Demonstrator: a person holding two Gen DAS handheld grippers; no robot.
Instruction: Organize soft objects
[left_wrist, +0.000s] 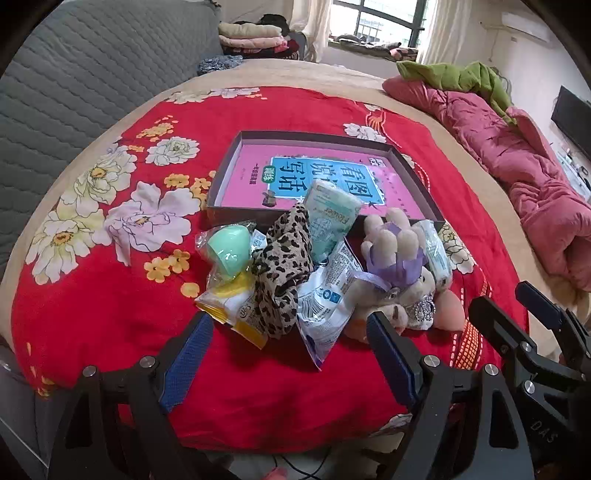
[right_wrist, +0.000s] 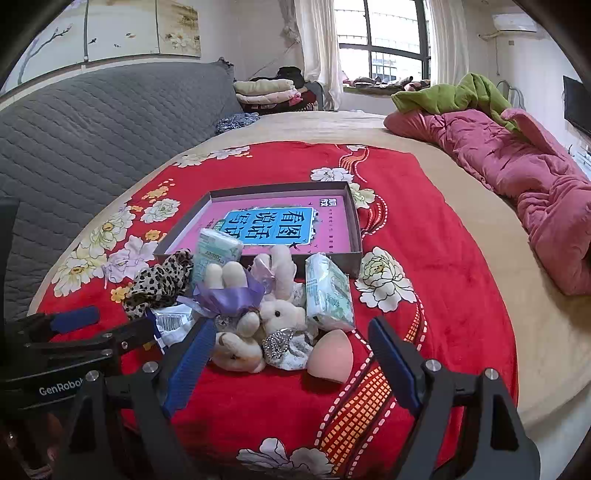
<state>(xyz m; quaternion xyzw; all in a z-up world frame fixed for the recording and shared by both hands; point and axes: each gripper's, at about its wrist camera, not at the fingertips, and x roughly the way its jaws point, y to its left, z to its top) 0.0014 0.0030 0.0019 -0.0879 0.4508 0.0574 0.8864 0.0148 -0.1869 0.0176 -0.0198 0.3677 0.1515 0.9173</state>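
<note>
Soft items heaped before an open box; nothing yet gripped.

Left gripper (left_wrist: 291, 350) and right gripper (right_wrist: 291, 354) are held spread wide, empty, angled down at the pile on the red blanket (left_wrist: 110, 314). Leopard cloth (left_wrist: 282, 273), plush toy (right_wrist: 258, 325), tissue pack (right_wrist: 328, 295) and pink sponge (right_wrist: 330, 356) are bunched against the box (right_wrist: 354, 236), probably staged there for short transfers into it.

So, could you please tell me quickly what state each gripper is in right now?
Left gripper: open, holding nothing, above the pile of soft items.
Right gripper: open, holding nothing, near the plush toy.
</note>
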